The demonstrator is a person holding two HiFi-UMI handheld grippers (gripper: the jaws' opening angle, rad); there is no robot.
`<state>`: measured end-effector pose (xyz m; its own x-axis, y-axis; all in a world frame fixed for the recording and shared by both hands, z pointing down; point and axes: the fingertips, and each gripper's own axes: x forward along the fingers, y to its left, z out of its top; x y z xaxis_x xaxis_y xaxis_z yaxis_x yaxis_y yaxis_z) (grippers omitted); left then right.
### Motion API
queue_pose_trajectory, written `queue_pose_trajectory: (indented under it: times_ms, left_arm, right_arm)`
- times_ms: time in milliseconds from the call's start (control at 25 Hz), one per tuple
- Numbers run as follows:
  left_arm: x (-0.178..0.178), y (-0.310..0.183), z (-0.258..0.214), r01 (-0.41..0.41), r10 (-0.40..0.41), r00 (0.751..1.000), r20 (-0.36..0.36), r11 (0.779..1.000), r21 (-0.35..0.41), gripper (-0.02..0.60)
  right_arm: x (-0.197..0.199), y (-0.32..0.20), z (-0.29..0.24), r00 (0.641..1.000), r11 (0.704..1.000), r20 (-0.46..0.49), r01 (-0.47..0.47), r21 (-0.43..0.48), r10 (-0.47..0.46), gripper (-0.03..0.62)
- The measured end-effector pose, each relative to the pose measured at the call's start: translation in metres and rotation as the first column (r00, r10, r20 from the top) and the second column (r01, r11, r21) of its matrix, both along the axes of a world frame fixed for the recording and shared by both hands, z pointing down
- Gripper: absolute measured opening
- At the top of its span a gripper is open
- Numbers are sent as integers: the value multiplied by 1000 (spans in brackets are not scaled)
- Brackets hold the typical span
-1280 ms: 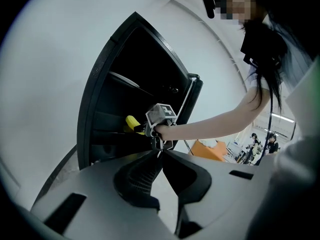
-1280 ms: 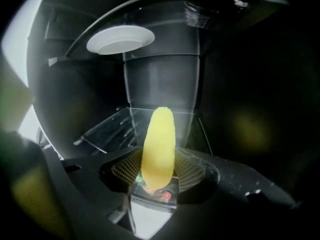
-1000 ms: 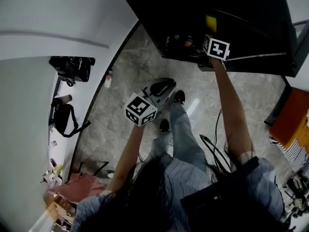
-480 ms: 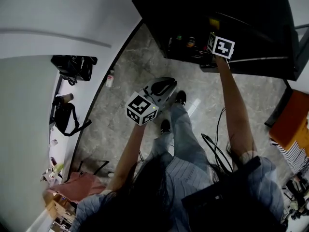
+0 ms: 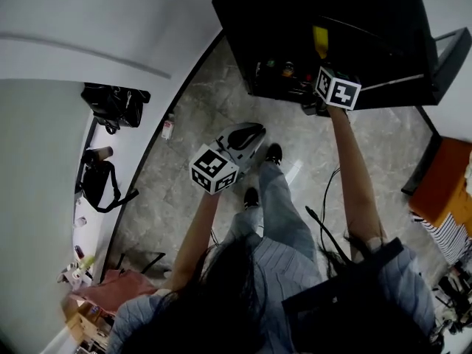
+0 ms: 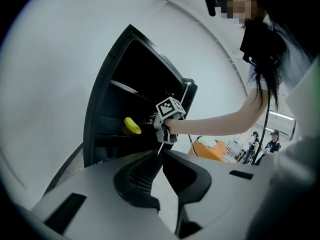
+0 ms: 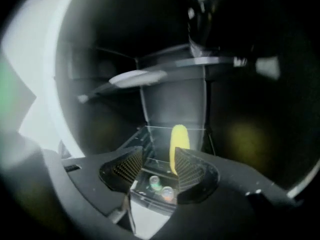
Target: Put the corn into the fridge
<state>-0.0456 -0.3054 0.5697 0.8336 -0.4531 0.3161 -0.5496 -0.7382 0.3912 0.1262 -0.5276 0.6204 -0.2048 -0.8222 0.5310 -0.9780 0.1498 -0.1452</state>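
Yellow corn [image 7: 179, 141]: one, inside fridge [image 5: 295, 13]; right gripper [image 7: 157, 154] spread, empty; left gripper [image 6: 160, 156] pressed together, empty.

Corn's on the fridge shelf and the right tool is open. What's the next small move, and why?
Probably draw the right tool straight back out of the fridge. Its jaws stand apart and the corn lies inside beyond them, clear of the tool, so nothing is left to hold.

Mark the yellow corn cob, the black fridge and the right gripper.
yellow corn cob [image 7: 179, 140]: right gripper view, middle of the cob.
black fridge [image 6: 104, 111]: left gripper view, its left side wall.
right gripper [image 7: 159, 158]: right gripper view, midway between its open jaws.
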Motion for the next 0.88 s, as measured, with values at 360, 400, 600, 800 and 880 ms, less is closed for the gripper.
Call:
queue_pose_trajectory:
  times_ms: [360, 400, 600, 800, 880]
  left_arm:
    - [-14, 39, -53, 5, -2, 999, -40, 997, 78, 29]
    - [-16, 45, -59, 7, -3, 999, -44, 996, 88, 28]
    - [-26, 83, -85, 21, -13, 997, -74, 993, 116, 28]
    - [-40, 124, -105, 30, -17, 994, -104, 991, 131, 28]
    - [-47, 140, -111, 28, -12, 994, -111, 990, 141, 28]
  right_arm:
    - [-57, 102, -69, 974, 988, 162, 151, 42, -156, 210]
    - [-62, 115, -76, 971, 986, 168, 161, 50, -167, 210]
    - [-86, 182, -116, 960, 974, 173, 205, 96, -219, 202]
    - [-102, 243, -154, 952, 970, 211, 196, 141, -223, 195]
    - [-109, 266, -167, 951, 969, 218, 188, 160, -220, 192]
